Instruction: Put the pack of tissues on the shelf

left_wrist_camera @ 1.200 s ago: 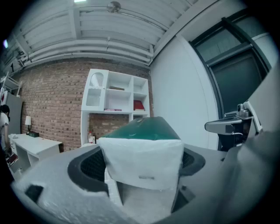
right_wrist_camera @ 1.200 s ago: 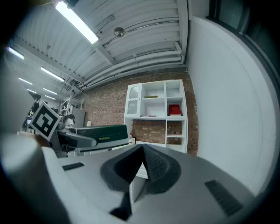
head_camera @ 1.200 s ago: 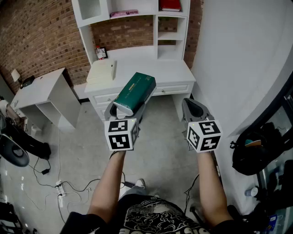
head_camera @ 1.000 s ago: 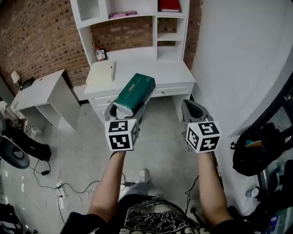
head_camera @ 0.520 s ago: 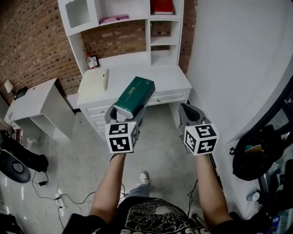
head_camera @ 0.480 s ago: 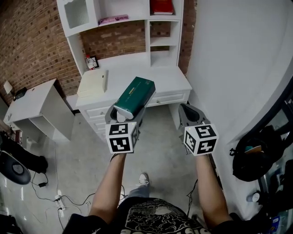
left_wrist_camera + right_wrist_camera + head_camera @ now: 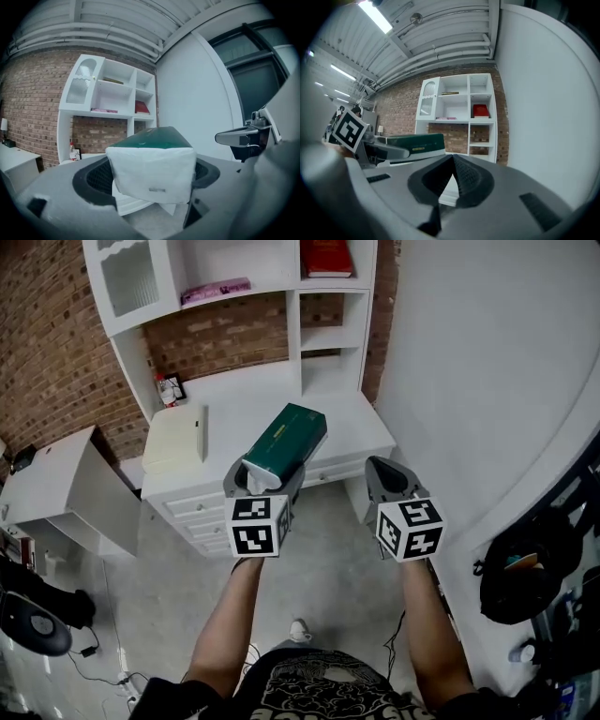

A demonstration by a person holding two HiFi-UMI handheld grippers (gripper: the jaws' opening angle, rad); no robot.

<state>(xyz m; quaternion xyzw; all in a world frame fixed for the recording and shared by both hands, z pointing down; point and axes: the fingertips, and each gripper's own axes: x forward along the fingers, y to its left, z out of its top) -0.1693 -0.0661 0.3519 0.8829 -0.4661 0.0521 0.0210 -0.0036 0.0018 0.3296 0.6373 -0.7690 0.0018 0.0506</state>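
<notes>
The pack of tissues (image 7: 286, 439) is a dark green box-shaped pack with a white end, and it points up toward the desk. My left gripper (image 7: 265, 476) is shut on its near end. In the left gripper view the white end (image 7: 152, 164) fills the space between the jaws. My right gripper (image 7: 386, 476) hangs to the right of it, shut and holding nothing; its jaws meet in the right gripper view (image 7: 452, 180). The white shelf unit (image 7: 246, 298) stands on a white desk (image 7: 281, 395) ahead, against a brick wall.
A red book (image 7: 325, 257) and a pink flat item (image 7: 216, 289) lie on the upper shelves. A cream box (image 7: 175, 437) and a small bottle (image 7: 161, 388) are on the desk top. A white wall runs along the right; a low white table (image 7: 47, 488) stands left.
The desk and shelf unit have come nearer and lower in the head view. Both grippers keep their pose, and the left one still grips the tissue pack.
</notes>
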